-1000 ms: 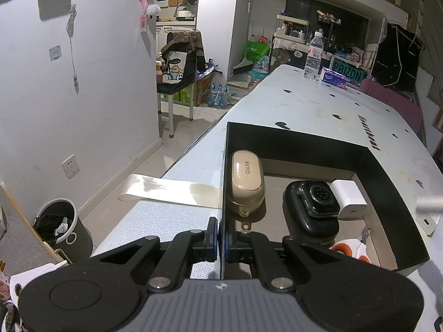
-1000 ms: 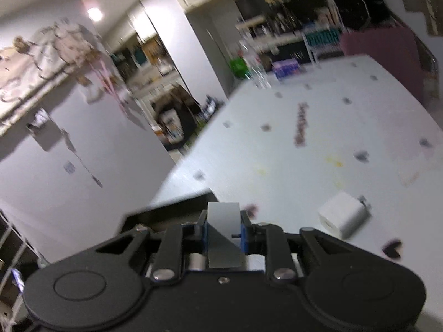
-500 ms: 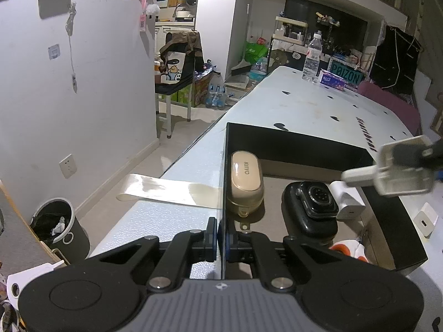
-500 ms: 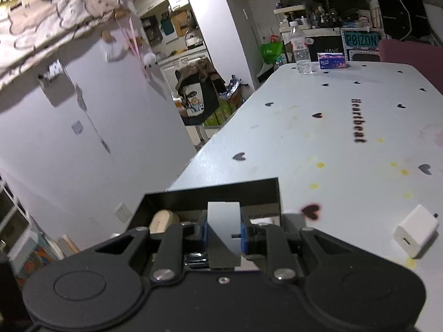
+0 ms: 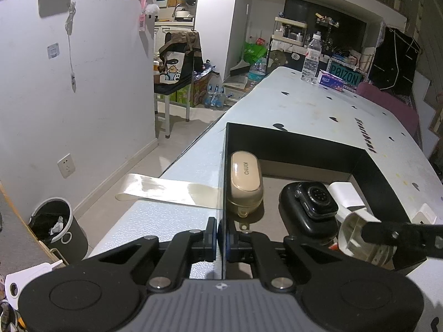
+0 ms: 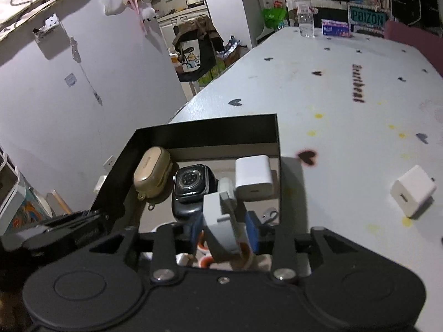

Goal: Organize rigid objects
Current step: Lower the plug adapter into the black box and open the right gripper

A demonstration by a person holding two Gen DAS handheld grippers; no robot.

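Right gripper opening around grey adapter over crowded black box; left gripper clamped on its wall.

It was a cluttered home: a kitchen nook with a kettle showed upper centre, a bin lower left.

White heart-print table: black box, white charger, bottle.
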